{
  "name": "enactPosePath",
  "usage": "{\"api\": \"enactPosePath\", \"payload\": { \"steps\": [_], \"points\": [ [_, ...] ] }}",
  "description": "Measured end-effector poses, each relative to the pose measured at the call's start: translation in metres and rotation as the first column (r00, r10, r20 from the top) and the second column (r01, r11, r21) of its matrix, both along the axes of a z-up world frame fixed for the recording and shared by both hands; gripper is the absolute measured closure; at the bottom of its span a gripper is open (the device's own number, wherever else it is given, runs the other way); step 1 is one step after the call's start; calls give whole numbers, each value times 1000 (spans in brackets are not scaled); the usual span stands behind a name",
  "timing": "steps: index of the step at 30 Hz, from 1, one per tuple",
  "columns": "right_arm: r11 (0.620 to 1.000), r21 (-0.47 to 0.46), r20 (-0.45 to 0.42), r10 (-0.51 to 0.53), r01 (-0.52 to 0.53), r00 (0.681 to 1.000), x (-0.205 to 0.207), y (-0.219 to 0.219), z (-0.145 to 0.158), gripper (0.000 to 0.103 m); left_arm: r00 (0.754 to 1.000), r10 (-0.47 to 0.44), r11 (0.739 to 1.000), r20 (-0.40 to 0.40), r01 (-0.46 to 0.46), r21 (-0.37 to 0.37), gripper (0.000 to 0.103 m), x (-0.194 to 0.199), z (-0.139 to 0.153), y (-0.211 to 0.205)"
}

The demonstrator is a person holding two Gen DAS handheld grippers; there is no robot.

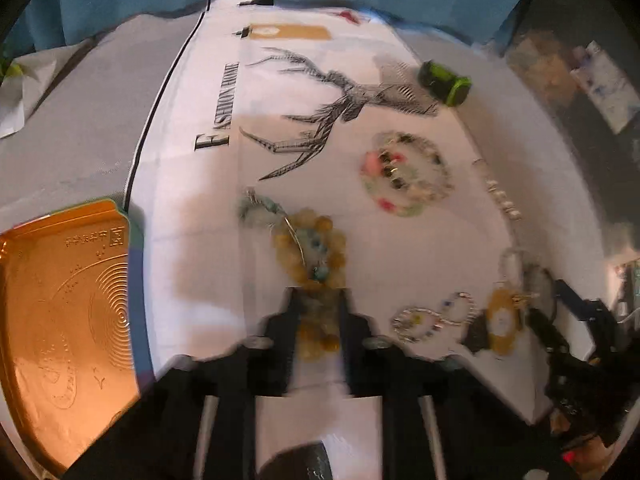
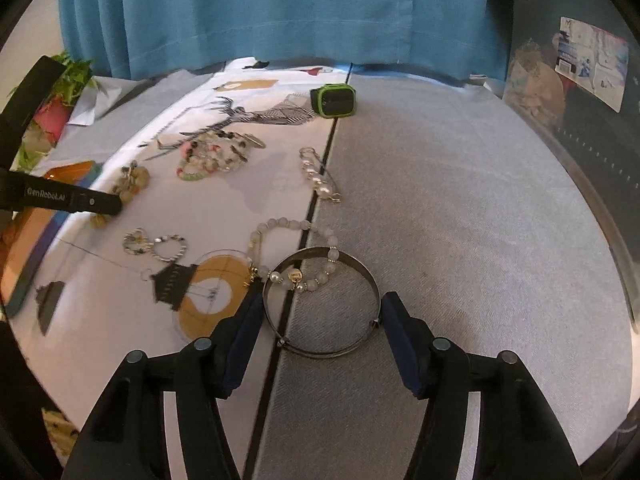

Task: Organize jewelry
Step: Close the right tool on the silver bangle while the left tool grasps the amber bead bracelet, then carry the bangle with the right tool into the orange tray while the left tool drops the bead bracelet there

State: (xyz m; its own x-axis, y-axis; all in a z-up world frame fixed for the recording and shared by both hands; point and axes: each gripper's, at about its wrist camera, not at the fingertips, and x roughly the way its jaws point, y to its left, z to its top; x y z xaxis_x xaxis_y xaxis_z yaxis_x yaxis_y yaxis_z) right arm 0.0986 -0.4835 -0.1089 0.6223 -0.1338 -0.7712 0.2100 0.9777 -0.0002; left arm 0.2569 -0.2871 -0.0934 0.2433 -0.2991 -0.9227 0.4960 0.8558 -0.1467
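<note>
Here we tilt the left gripper (image 1: 318,320) steeply down, clamped on the yellow bead bracelet (image 1: 316,240); our right gripper (image 2: 320,320) stands apart around the metal bangle (image 2: 320,300).

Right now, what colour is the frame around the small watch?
Bright green around a black face on the watch; the right wrist view shows it best.

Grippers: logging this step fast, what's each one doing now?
Left gripper: closed on the yellow bead bracelet.
Right gripper: open around the metal bangle, not gripping.
</note>
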Motion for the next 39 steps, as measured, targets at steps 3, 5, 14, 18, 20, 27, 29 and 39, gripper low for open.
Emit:
{"api": "enactPosePath", "payload": {
  "steps": [3,5,14,18,20,27,29,39],
  "points": [
    [1000,3,25,6,-6,1000,-6,3,11,42,998,-36,999,43,37,-12,93,-11,19,4],
    [1000,-3,43,1,-1,999,-9,4,17,42,997,-49,999,56,50,-13,93,-17,25,5],
    [999,23,51,-32,31,998,-20,-2,28,42,995,-28,997,92,35,-72,93,-20,56,20],
    [998,42,75,-42,39,996,-26,-7,41,42,988,-36,991,153,55,-121,93,-23,98,22],
    [998,50,92,-41,37,995,-29,-7,49,42,985,-34,990,171,57,-131,94,-25,108,22],
    [999,47,139,-25,18,990,-40,0,78,43,980,-26,986,198,57,-155,94,-39,132,33],
    [999,43,147,-19,13,989,-43,3,85,43,980,-22,985,199,56,-165,103,-44,136,38],
    [1000,-3,192,15,-15,981,-59,31,121,43,981,-7,984,192,41,-173,103,-57,132,65]
  ]
}}
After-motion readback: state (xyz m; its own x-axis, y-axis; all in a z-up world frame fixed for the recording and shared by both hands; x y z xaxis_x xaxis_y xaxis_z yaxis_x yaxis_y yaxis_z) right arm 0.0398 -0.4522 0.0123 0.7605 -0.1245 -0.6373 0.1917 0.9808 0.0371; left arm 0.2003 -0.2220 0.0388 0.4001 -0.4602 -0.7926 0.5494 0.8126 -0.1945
